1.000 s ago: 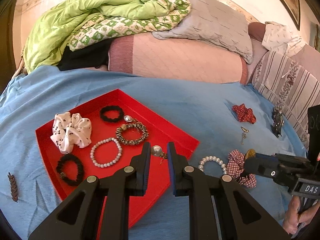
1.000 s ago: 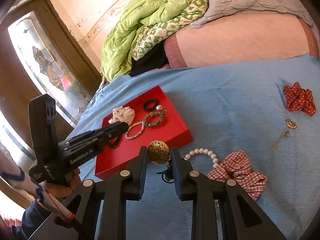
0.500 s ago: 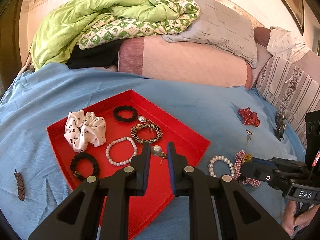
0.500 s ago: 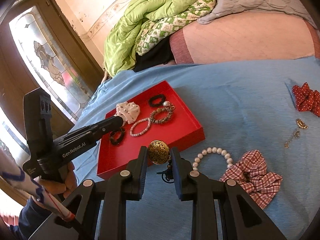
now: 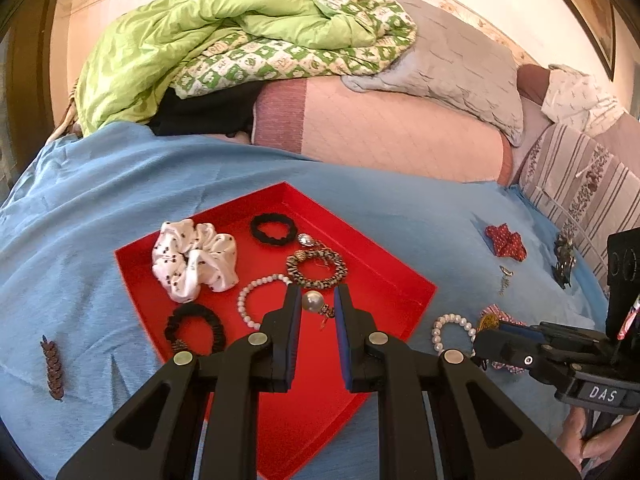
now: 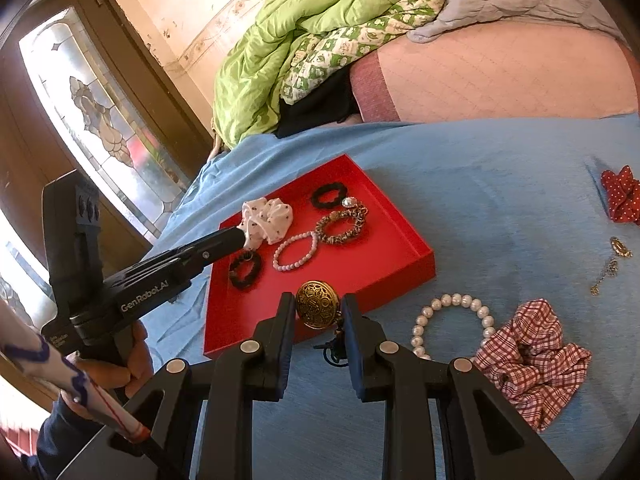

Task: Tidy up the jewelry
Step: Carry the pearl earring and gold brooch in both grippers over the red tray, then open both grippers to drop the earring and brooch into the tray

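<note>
A: Start big. What's the layout?

B: A bed [image 5: 100, 208] under a blue cover carries everything. On it sits the red tray [image 5: 416, 292], already holding 3 scrunchies and 2 bracelets. The right gripper [image 6: 318, 314] hovers just off the tray's near corner; the left gripper [image 5: 316, 304] hangs over the tray's middle.

A: Loose pieces?

B: A plaid scrunchie [image 6: 532, 360] and a pearl bracelet [image 6: 452, 320] lie on the cover beside the tray; a red dotted bow [image 6: 620, 194] and a small gold chain [image 6: 610, 266] sit farther off.

A: And the fingers?

B: The right ones are a little apart, pinching a round gold pendant [image 6: 318, 304] at its edges, its cord dangling below. The left ones are equally narrow around a pearl earring [image 5: 313, 301]; I can't tell whether they grip it or merely frame it.

A: How should the step go?

B: Likely carry the pendant over the tray's wall, clear of the rim, lower it onto a bare red patch away from the bracelets, then let go low so it can't roll or snag its cord.
</note>
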Demonstrator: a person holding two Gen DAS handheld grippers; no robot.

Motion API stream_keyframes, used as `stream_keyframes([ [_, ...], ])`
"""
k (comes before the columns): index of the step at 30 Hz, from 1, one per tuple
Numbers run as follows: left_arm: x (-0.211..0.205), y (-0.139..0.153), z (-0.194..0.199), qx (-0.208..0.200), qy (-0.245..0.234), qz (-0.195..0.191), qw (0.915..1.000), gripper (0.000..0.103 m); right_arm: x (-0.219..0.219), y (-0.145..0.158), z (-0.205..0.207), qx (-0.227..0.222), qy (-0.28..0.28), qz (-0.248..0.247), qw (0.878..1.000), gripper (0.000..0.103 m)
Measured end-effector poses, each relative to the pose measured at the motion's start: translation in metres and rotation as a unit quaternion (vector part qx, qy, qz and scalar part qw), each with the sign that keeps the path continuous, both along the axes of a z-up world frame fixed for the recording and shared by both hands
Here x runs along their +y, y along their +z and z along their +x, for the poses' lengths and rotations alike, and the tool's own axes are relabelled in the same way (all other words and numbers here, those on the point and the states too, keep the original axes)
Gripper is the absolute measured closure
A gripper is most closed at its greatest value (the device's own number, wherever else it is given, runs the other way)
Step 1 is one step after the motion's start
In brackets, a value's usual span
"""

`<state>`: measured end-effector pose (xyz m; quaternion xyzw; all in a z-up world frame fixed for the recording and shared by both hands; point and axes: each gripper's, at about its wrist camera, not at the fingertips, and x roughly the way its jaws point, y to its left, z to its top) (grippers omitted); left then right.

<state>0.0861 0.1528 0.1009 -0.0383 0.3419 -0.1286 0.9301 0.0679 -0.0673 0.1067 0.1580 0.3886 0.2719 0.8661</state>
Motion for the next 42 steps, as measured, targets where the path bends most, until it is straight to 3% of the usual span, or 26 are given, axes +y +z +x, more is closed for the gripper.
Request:
stream_keyframes([
  [18,0.04,-0.006,0.004,0.015,0.032,-0.01,0.9993,0.087,0.041,0.027,0.043,0.006,-0.007,0.039,0.999,0.078],
  [25,0.059,-0.017,0.014,0.042,0.055,-0.043,0.9966,0.087,0.046,0.008,0.068,0.052,-0.012,0.061,0.997,0.077],
  [42,0.023,-0.055,0.036,0.094,0.04,0.006,0.9947,0.087,0.076,-0.042,0.085,0.069,0.007,-0.012,0.997,0.076],
])
